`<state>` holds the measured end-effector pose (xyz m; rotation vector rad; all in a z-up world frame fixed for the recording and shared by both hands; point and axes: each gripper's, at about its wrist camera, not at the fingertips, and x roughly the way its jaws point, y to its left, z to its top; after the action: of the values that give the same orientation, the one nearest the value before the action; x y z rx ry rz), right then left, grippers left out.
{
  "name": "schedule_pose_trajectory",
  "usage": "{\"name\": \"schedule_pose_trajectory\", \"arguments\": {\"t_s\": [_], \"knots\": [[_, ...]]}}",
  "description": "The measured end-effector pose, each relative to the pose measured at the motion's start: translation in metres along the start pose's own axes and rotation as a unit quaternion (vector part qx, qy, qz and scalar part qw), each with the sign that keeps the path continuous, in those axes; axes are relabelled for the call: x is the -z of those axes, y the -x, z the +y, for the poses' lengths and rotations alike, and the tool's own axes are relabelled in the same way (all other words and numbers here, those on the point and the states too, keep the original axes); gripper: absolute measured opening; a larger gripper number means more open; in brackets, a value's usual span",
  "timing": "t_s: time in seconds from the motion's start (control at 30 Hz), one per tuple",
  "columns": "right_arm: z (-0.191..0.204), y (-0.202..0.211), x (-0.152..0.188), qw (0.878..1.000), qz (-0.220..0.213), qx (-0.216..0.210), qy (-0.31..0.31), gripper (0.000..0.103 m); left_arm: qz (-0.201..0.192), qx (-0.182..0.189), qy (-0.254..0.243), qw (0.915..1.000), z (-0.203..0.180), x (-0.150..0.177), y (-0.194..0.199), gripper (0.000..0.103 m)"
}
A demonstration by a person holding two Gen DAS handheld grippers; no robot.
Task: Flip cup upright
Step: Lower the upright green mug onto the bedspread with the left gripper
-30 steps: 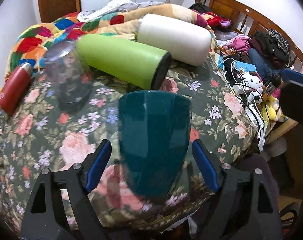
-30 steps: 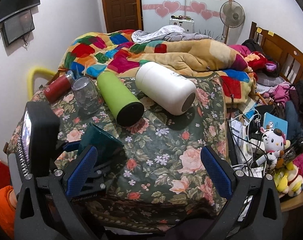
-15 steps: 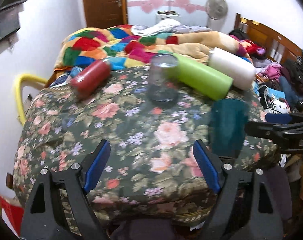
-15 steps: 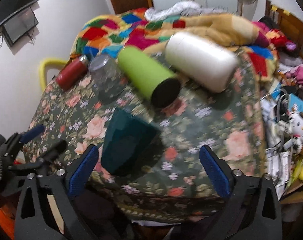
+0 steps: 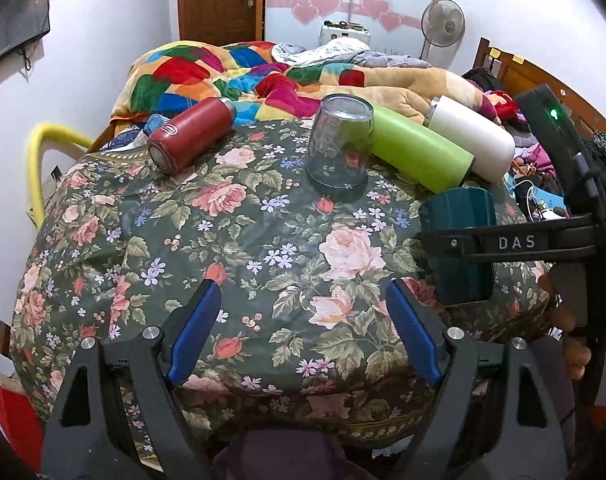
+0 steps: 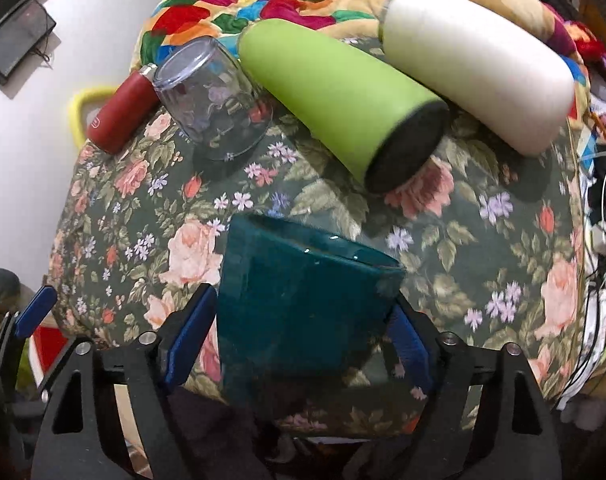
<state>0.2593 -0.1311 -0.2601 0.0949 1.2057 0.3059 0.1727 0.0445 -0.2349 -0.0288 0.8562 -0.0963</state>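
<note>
While upside down, teal cup (image 6: 303,304) sits between right tongs (image 6: 303,336).

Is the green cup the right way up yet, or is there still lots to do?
Not yet. Done: the right gripper has reached the dark teal cup, with its blue fingers on either side. In hand: closing on the cup, which appears to sit mouth-down on the floral cloth. Left: lifting, turning and setting it down upright. The left gripper is open and holds nothing.

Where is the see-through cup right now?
In the left wrist view, the clear cup sits upside down on the floral cloth, between the red bottle and green bottle.
</note>
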Motion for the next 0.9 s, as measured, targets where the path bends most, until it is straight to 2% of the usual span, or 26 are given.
{"name": "schedule_pose_trajectory", "arguments": {"t_s": [0.27, 0.5, 0.7, 0.9], "knots": [[0.011, 0.005, -0.002, 0.999, -0.007, 0.008, 0.036, 0.074, -0.003, 0.0, 0.0, 1.0, -0.003, -0.003, 0.001, 0.084], [0.023, 0.034, -0.003, 0.997, -0.05, 0.011, 0.065, 0.072, -0.011, -0.003, -0.004, 0.9999, -0.006, -0.011, 0.005, 0.084], [0.03, 0.042, -0.016, 0.994, -0.078, 0.018, 0.079, 0.072, -0.014, -0.007, -0.001, 0.9999, -0.007, -0.017, 0.005, 0.084], [0.032, 0.032, -0.023, 0.994, -0.074, 0.021, 0.084, 0.072, -0.015, -0.009, -0.002, 0.9999, -0.006, -0.022, 0.003, 0.084]]}}
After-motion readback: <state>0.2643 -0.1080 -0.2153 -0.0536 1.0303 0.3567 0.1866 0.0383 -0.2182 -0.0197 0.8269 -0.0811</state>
